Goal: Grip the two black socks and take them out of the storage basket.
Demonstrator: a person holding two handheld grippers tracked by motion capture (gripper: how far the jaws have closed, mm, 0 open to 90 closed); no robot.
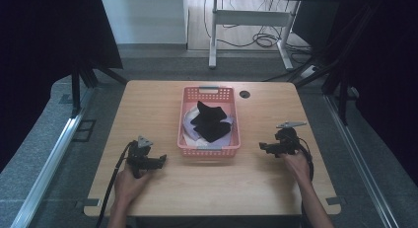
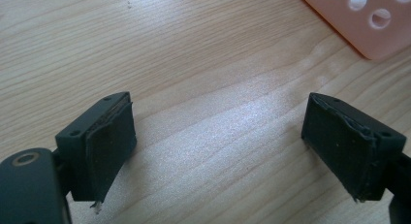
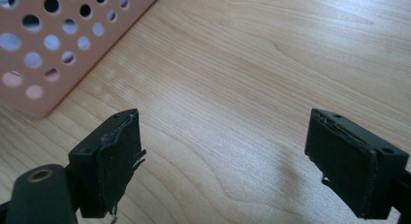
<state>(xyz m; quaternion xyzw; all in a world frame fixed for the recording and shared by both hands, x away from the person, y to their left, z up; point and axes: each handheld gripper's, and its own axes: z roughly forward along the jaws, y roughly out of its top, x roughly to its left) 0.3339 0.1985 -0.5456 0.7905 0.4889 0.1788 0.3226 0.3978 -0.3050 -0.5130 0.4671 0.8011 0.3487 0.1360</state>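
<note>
Two hand-held tools are rested on a wooden bench (image 1: pixel 148 104), one at either side of a pink perforated basket (image 1: pixel 209 94) in which dark and pale cloths (image 1: pixel 211 122) are heaped. The left tool (image 1: pixel 156 162) is held with its jaws spread wide and nothing between them; the right tool (image 1: pixel 265 148) is likewise gaping and empty. The basket is set between the two, ahead and inward of each, its long axis running away from the person. Its near corner is seen beyond the left tool's jaws, its holed side wall beyond the right's. Neither tool is judged clearly nearer, so either could be sent for the cloths.
</note>
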